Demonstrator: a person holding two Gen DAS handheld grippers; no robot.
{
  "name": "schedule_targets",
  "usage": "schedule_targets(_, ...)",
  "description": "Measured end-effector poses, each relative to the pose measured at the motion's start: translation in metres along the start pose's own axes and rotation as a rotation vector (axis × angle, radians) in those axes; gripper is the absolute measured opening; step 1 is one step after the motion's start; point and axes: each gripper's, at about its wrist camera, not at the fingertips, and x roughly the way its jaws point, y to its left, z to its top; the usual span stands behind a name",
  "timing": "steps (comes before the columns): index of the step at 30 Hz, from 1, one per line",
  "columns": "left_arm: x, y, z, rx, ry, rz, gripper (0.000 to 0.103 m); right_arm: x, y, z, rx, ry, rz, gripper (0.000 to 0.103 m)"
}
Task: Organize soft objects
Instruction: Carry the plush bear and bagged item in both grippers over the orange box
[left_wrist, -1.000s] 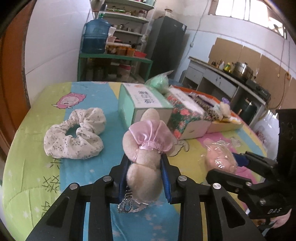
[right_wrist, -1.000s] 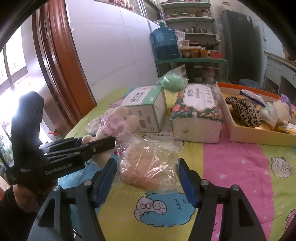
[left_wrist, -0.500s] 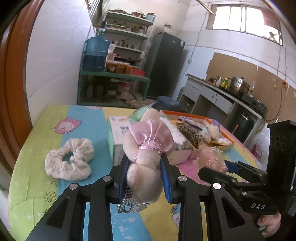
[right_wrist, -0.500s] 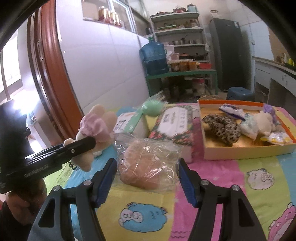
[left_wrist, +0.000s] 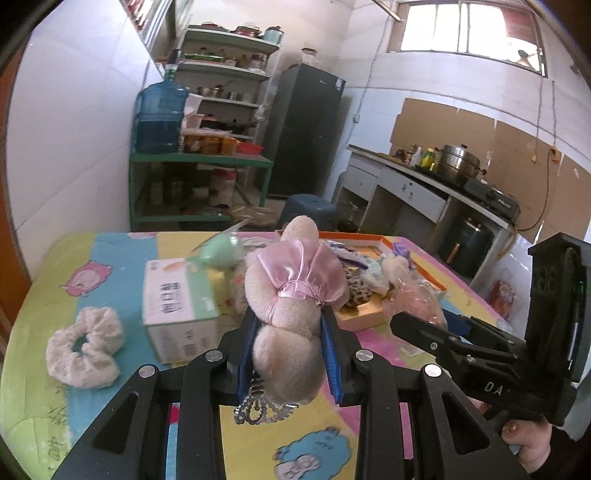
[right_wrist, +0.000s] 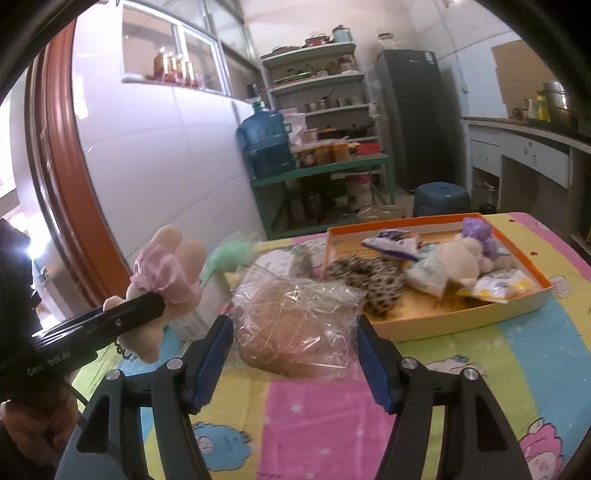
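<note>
A cream plush toy in a pink satin dress (left_wrist: 291, 288) is clamped between the blue pads of my left gripper (left_wrist: 289, 343), lifted off the table, with a small silver crown dangling under it. My right gripper (right_wrist: 293, 334) is shut on a pinkish soft object in a clear plastic wrap (right_wrist: 295, 314), also held in the air. In the right wrist view the left gripper (right_wrist: 147, 306) and its plush toy (right_wrist: 166, 269) are at the left. Beyond both lies an orange tray (right_wrist: 524, 299) holding a leopard scrunchie (right_wrist: 369, 277) and other soft items.
A white scrunchie (left_wrist: 85, 347) lies on the cartoon tablecloth at the left. A mint tissue box (left_wrist: 177, 299) with a green wrapped item (left_wrist: 218, 251) on it stands ahead, left of the tray. Shelves, a water jug and a fridge stand behind.
Both grippers have risen and moved forward toward the orange tray, each carrying its object. The table now sits lower in both views, and the tray is nearer.
</note>
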Motion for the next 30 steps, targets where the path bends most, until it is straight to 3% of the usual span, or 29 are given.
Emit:
schedule_targets(16, 0.05, -0.064, 0.034, 0.009, -0.006, -0.034, 0.033, -0.014, -0.073, 0.029, 0.024, -0.086, -0.081, 0.066)
schedule_targets(30, 0.104, -0.105, 0.055, 0.002, 0.009, -0.035, 0.033, -0.004, -0.124, 0.054, 0.008, -0.1, -0.11, 0.066)
